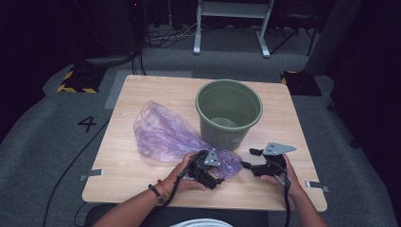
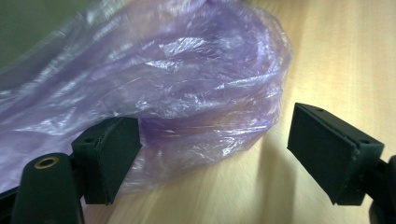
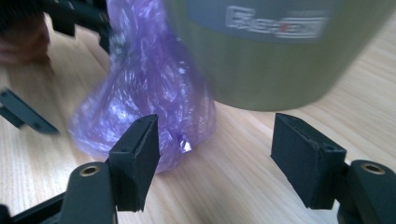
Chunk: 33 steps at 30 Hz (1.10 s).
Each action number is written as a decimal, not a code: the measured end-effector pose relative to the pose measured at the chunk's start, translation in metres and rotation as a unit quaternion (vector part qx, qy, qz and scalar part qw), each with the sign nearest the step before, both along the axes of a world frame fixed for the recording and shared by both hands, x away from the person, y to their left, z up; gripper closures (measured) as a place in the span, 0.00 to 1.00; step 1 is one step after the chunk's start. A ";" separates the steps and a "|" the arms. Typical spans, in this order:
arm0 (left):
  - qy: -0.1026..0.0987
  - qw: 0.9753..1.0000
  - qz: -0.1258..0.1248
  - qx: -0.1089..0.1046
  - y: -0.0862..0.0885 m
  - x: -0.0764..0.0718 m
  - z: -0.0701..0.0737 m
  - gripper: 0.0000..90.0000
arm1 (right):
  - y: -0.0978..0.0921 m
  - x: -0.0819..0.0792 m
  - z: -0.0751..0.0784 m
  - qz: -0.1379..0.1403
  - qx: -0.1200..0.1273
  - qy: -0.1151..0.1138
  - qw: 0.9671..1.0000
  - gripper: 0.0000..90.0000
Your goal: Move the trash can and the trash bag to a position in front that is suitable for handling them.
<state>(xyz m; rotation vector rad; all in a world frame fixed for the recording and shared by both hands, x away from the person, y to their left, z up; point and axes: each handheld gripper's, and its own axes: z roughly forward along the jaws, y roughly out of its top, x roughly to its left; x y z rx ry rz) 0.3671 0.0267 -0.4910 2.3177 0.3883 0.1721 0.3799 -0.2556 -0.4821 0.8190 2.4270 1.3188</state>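
At the near edge of the wooden table [image 1: 142, 179], we close in on a crumpled purple plastic bag [image 1: 165, 135] lying left of the green bucket [image 1: 229, 113] and touching its base. Our left gripper [image 1: 215, 182], jaws apart, sits at the bag's near end; our right gripper [image 1: 250, 158], also gaping and empty, waits just below the bucket. We judge this the reach before the grasp: next, both must pinch the film's edge so the bag can be opened.

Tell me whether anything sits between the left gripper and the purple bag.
Nothing visible does. The left gripper stands open right at the near end of the purple bag, with bare table between its jaws. The bucket stands behind.
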 end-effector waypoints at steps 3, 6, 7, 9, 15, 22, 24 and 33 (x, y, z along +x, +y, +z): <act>-0.013 1.000 -0.001 -0.013 0.013 -0.006 0.010 0.18 | 0.009 0.001 -0.002 0.006 -0.008 0.003 1.000 0.38; -0.016 1.000 0.004 -0.024 0.026 -0.010 0.016 0.18 | 0.017 0.002 -0.005 0.012 -0.021 0.004 1.000 0.45; -0.014 0.999 0.007 -0.034 0.036 -0.013 0.020 0.18 | 0.023 0.002 -0.007 0.016 -0.034 0.001 0.999 0.52; -0.012 0.999 0.011 -0.038 0.048 -0.017 0.024 0.18 | 0.026 0.002 -0.009 0.023 -0.042 0.000 0.999 0.65; -0.011 0.999 0.009 -0.044 0.092 -0.028 0.029 0.18 | 0.026 0.004 -0.017 0.020 -0.068 0.004 0.997 0.87; 0.007 0.999 0.051 -0.007 0.144 -0.033 0.011 0.19 | 0.010 0.007 -0.017 0.000 -0.069 0.006 0.998 0.98; 0.009 0.998 0.056 -0.006 0.151 -0.032 0.009 0.19 | 0.007 0.008 -0.017 -0.005 -0.067 0.008 0.998 0.98; -0.019 0.987 0.157 -0.040 0.205 -0.025 0.011 0.20 | -0.042 0.015 -0.017 -0.071 -0.072 0.009 0.995 0.97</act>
